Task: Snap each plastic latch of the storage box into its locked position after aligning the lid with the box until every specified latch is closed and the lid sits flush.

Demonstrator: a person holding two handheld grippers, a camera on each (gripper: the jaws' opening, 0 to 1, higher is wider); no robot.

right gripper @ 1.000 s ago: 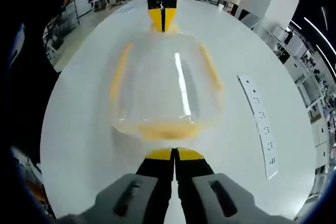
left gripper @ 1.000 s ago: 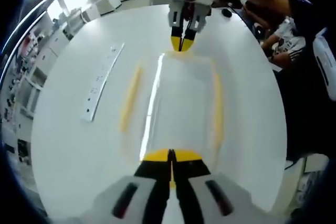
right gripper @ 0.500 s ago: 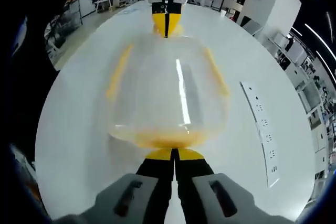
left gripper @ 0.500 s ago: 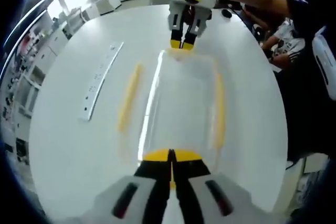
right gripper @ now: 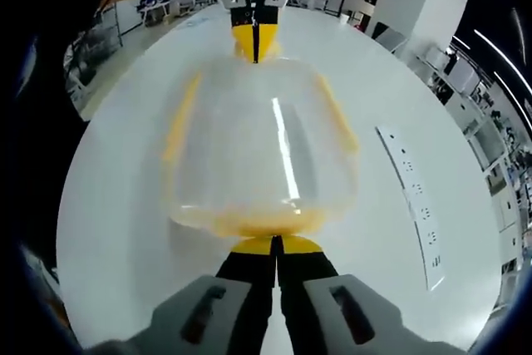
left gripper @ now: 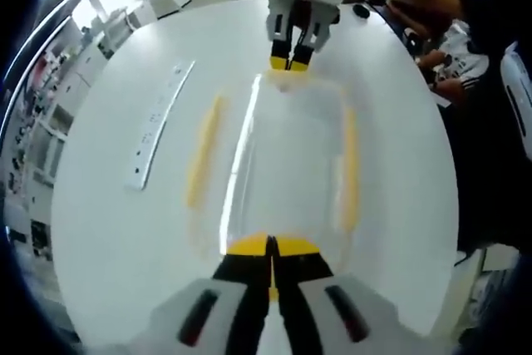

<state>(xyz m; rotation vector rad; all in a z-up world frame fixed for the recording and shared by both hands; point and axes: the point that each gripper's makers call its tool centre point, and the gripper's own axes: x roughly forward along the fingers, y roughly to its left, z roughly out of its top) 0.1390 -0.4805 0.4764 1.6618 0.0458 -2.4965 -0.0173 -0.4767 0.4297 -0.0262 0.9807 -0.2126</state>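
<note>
A clear, rectangular plastic storage box with a transparent lid (left gripper: 291,155) lies in the middle of the round white desk (left gripper: 108,230), its long axis running from one tool to the other. Yellow plastic latches sit on all four sides: one long latch on the left (left gripper: 204,151) and one on the right (left gripper: 349,168) in the left gripper view, and a short one at each end. The lid reflects a bright streak of light. The left tool (left gripper: 270,245), yellow-tipped jaws pressed together with no gap, touches the near end latch. The right tool (right gripper: 275,244), jaws likewise closed on nothing, meets the yellow latch (right gripper: 249,222) at the opposite end. A flat white power strip (left gripper: 158,126) lies on the desk well left of the box.
</note>
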